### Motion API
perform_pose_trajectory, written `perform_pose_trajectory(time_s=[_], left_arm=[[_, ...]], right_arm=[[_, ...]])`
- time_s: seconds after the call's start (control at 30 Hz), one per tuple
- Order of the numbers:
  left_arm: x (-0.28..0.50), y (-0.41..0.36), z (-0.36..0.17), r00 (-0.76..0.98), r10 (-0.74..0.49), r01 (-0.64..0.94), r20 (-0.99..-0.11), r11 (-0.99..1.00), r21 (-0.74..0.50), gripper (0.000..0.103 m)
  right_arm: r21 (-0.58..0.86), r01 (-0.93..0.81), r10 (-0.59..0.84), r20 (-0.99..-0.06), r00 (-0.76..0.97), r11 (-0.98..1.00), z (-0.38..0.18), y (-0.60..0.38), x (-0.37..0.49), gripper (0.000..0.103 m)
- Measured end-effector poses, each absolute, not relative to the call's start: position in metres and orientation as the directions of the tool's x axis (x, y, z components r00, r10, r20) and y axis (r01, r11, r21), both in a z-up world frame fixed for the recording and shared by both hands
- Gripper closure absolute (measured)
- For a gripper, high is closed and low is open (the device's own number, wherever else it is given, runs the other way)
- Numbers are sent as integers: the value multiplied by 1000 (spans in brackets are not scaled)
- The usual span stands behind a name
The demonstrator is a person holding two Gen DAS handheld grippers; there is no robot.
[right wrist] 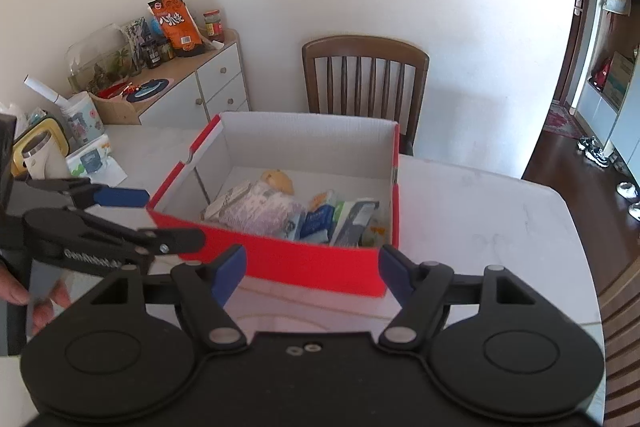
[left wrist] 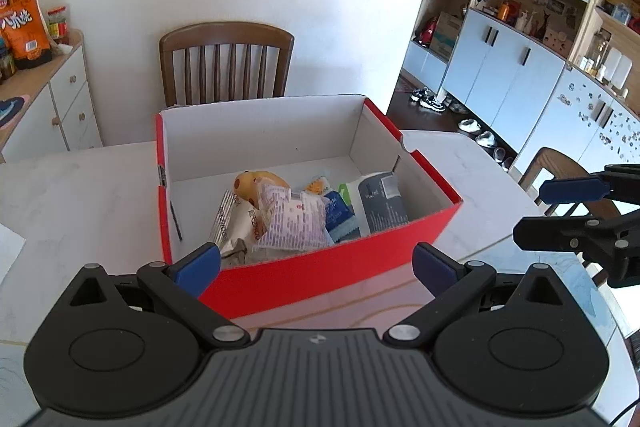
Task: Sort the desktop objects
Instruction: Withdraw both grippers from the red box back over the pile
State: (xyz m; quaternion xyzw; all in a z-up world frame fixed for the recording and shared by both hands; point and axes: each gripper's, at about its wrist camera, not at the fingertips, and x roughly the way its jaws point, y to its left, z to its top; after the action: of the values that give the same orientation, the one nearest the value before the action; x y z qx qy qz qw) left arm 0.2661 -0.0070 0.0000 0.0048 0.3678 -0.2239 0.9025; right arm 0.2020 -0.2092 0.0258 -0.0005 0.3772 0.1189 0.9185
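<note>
A red box with white inner walls (left wrist: pixel 260 131) (right wrist: pixel 304 143) stands open on the white table. Inside lie a yellow plush toy (left wrist: pixel 250 187) (right wrist: pixel 278 181), a white printed packet (left wrist: pixel 294 219) (right wrist: pixel 260 211), a blue packet (left wrist: pixel 338 215) (right wrist: pixel 318 221) and a dark grey carton (left wrist: pixel 380 203) (right wrist: pixel 354 219). My left gripper (left wrist: pixel 316 267) (right wrist: pixel 176 217) hovers in front of the box's near wall, open and holding nothing. My right gripper (right wrist: pixel 312 269) (left wrist: pixel 528 211) stands beside it, also open with nothing between its fingers.
A wooden chair (left wrist: pixel 226 63) (right wrist: pixel 364 79) stands behind the table. A sideboard holds an orange snack bag (left wrist: pixel 24 23) (right wrist: pixel 176 23) and jars. A mug (right wrist: pixel 36 155) and a tissue pack (right wrist: pixel 90 161) sit at the table's left. A person's hand (right wrist: pixel 44 303) holds the left gripper.
</note>
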Motion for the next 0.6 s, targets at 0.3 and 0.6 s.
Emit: perform_pose_trajectory(time_s=[0.3, 0.6], left_arm=[[231, 0, -7, 605, -395, 421, -691, 896, -144, 0], [203, -4, -30, 568, -418, 474, -709, 870, -133, 0]], right_arm=[[94, -180, 192, -714, 673, 979, 8, -221, 174, 28], [80, -136, 150, -746, 648, 987, -19, -231, 161, 27]])
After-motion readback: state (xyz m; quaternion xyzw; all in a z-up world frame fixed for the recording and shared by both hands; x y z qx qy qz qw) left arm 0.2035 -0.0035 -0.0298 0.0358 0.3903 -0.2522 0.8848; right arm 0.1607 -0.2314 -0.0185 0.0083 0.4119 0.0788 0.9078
